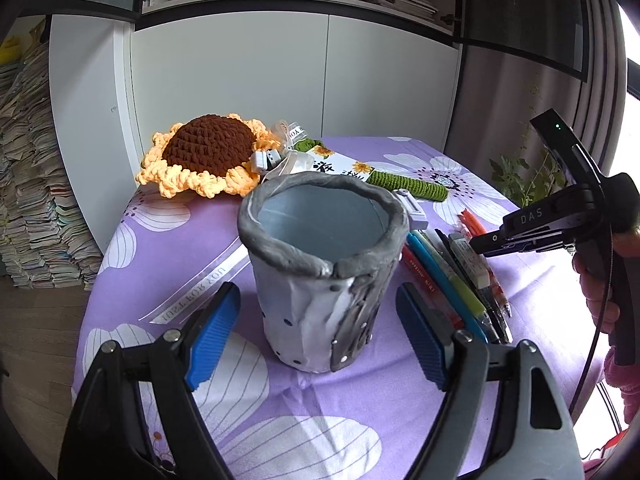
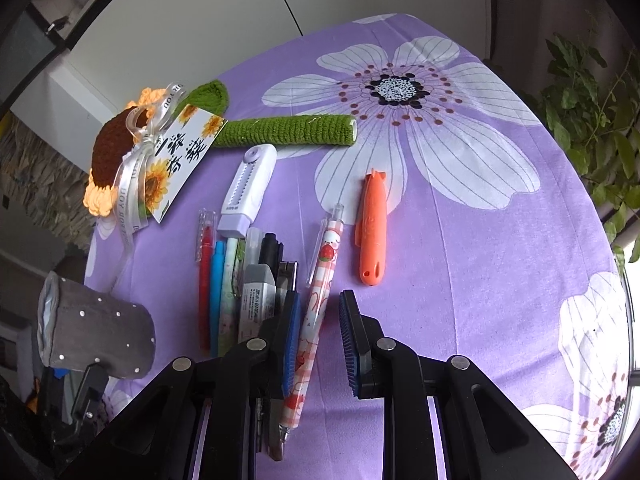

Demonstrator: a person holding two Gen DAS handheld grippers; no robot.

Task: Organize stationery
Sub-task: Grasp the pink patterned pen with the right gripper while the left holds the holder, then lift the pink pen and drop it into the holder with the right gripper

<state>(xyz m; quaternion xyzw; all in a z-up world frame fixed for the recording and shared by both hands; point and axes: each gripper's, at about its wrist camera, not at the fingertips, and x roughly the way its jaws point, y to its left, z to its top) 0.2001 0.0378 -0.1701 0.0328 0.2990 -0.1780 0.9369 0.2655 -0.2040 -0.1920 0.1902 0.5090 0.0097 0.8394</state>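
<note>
A grey clay-covered pen holder (image 1: 320, 264) stands upright and empty on the purple flowered cloth (image 1: 180, 248). My left gripper (image 1: 318, 300) is open just in front of it, one blue pad on each side, neither touching it. Right of the holder lies a row of pens (image 1: 452, 280), with my right gripper (image 1: 480, 244) low over them. In the right wrist view my right gripper (image 2: 320, 304) is open around a pink checked pen (image 2: 320, 272) that lies on the cloth close to the left pad. The other pens (image 2: 240, 280) and the holder (image 2: 96, 328) lie to its left.
An orange cutter-like tool (image 2: 372, 224) and a white correction tape (image 2: 248, 188) lie beyond the pens. A crochet sunflower (image 1: 208, 152) with a green stem (image 2: 288, 130) and a gift card (image 2: 180, 160) lies at the back. White cabinets (image 1: 280, 72) stand behind, a plant (image 2: 592, 92) at right.
</note>
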